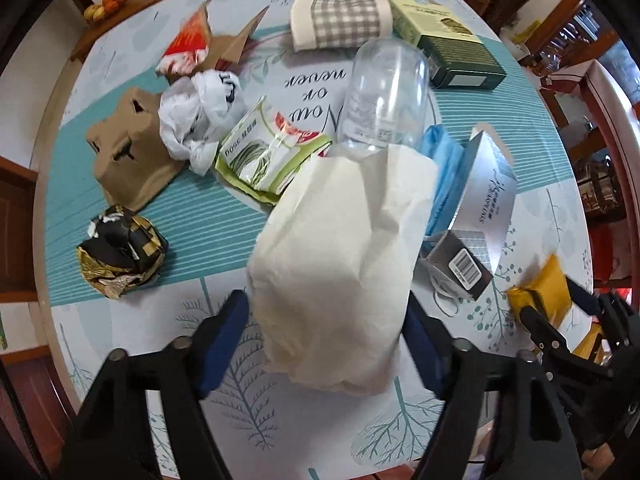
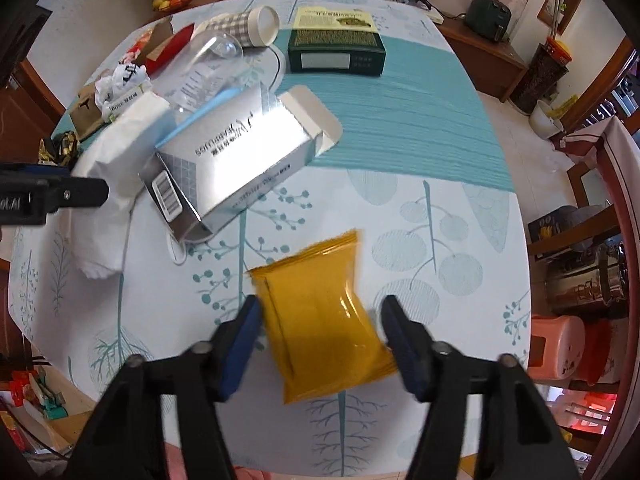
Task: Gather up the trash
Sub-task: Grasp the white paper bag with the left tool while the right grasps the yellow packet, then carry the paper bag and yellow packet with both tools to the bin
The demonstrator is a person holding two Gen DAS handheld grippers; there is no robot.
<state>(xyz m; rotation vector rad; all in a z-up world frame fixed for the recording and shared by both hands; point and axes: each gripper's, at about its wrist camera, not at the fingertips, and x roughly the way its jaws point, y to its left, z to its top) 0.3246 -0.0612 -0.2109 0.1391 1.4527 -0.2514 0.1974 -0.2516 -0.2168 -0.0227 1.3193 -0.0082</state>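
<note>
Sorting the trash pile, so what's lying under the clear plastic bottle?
The clear plastic bottle rests partly on the blue mask; the white tissue covers its lower end, hiding whatever lies beneath there.

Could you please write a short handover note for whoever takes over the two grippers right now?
Left gripper: jaws open around the white paper napkin, not clearly pressing it.
Right gripper: jaws open either side of the yellow packet, a gap showing on its right side.
Both items lie on the table.
Done: nothing visibly collected.
Left: clear bottle, silver box, crumpled white bag, gold-black wrapper, cardboard tray, plus the rest.
</note>
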